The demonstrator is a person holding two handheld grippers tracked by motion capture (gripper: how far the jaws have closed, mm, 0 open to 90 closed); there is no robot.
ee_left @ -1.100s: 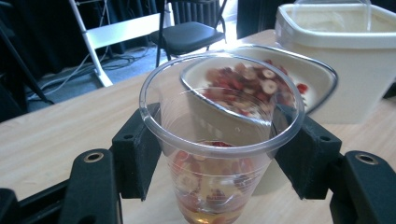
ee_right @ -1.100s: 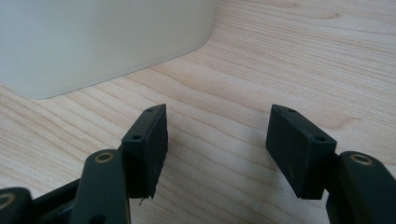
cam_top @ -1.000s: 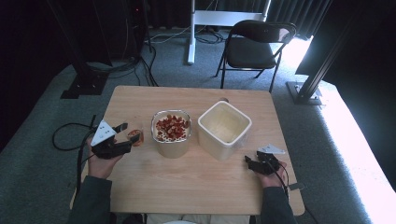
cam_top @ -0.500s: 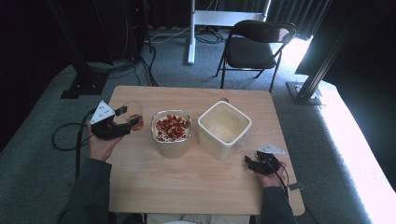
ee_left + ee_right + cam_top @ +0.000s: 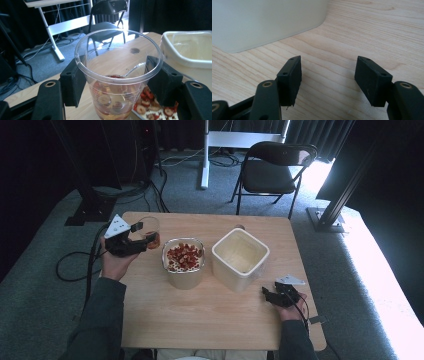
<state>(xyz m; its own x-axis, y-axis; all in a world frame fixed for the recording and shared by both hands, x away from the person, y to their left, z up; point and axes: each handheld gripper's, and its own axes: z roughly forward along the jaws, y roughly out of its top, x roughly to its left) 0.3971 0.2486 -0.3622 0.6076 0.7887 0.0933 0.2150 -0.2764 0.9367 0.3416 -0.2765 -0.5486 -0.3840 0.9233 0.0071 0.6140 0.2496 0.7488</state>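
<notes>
A clear plastic cup (image 5: pixel 117 75) with pale liquid and some red and white slices at its bottom is held off the table, my left gripper (image 5: pixel 116 80) shut on its sides. In the high view that cup (image 5: pixel 150 232) and left gripper (image 5: pixel 142 242) hang over the table's left part, just left of a clear container (image 5: pixel 183 262) full of red and white slices. A cream square tub (image 5: pixel 240 257) stands to the right of that container. My right gripper (image 5: pixel 270 295) rests open on the wood near the tub's front corner, its pads (image 5: pixel 292 75) wide apart with nothing between them.
The wooden table (image 5: pixel 210 320) has bare room along its front. A black folding chair (image 5: pixel 272 170) and a white frame stand on the carpet beyond it. Cables trail on the floor at the left. The tub's wall (image 5: pixel 262 22) is close ahead of the right gripper.
My left gripper has risen with the cup and carried it away from the person, toward the container of slices. The right gripper has stayed put.
</notes>
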